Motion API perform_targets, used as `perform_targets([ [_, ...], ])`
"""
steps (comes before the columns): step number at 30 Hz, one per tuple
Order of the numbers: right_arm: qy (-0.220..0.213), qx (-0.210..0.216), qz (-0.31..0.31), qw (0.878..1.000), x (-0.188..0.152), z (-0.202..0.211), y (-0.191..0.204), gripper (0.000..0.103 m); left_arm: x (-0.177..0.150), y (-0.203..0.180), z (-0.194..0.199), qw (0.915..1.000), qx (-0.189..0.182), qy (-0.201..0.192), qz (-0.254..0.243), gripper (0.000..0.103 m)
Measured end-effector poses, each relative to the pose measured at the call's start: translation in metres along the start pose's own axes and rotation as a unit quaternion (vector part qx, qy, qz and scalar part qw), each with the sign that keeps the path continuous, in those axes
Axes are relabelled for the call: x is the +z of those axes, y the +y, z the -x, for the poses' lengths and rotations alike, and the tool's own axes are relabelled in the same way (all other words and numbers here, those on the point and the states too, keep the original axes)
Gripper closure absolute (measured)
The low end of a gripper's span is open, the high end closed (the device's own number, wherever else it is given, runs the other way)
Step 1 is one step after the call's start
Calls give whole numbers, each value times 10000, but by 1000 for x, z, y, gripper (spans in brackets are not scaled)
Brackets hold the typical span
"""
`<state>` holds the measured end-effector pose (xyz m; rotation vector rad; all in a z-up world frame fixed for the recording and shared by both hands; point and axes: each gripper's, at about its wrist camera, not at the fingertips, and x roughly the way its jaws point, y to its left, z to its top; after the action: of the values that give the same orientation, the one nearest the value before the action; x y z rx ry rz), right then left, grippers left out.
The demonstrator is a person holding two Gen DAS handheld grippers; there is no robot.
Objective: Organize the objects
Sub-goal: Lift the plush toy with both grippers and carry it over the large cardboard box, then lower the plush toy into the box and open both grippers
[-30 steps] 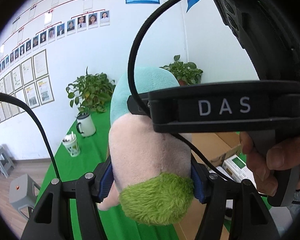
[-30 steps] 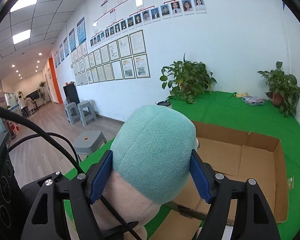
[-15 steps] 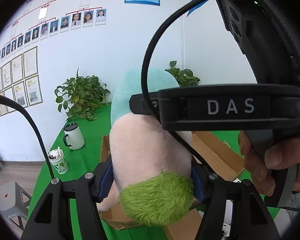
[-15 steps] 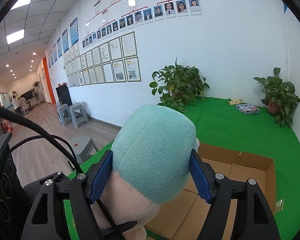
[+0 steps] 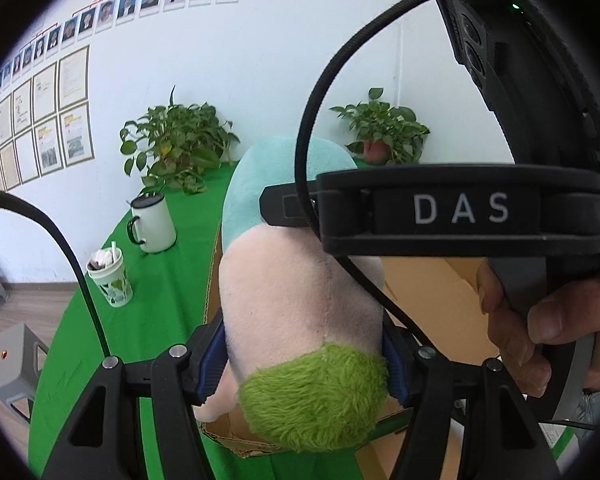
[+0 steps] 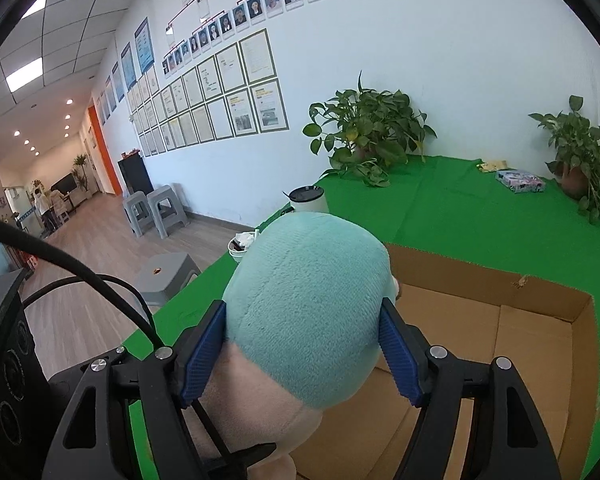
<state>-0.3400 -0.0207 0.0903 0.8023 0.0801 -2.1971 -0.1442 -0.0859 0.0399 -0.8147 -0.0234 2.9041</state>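
Above box, both tongs grip plush.

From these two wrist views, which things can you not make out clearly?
- Cardboard box floor: the plush toy hides its near part in both views.
- Plush toy's face: neither view shows it.
- Framed papers on the wall: text too small.
- Cup: in the right wrist view, mostly behind the toy.

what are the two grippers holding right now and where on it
One plush toy: left gripper clamps its pink-and-green end, right gripper its teal end.
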Motion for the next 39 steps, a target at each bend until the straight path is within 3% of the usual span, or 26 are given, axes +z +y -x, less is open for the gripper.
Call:
perform_targets([
  [17, 867, 244, -502, 9947, -53, -145, -53, 38, -47, 17, -65, 9950, 163, 888, 440, 39],
  [21, 1028, 358, -580, 9924, -62, -170, -56, 39, -58, 21, -66, 9946, 180, 885, 518, 35],
  [33, 1081, 298, -648, 9916, -68, -183, -35, 38, -64, 24, -34, 9950, 377, 685, 626, 35],
  [39, 1105, 78, -682, 9915, -70, -178, -30, 26, -66, 29, -21, 9945, 378, 667, 711, 34],
])
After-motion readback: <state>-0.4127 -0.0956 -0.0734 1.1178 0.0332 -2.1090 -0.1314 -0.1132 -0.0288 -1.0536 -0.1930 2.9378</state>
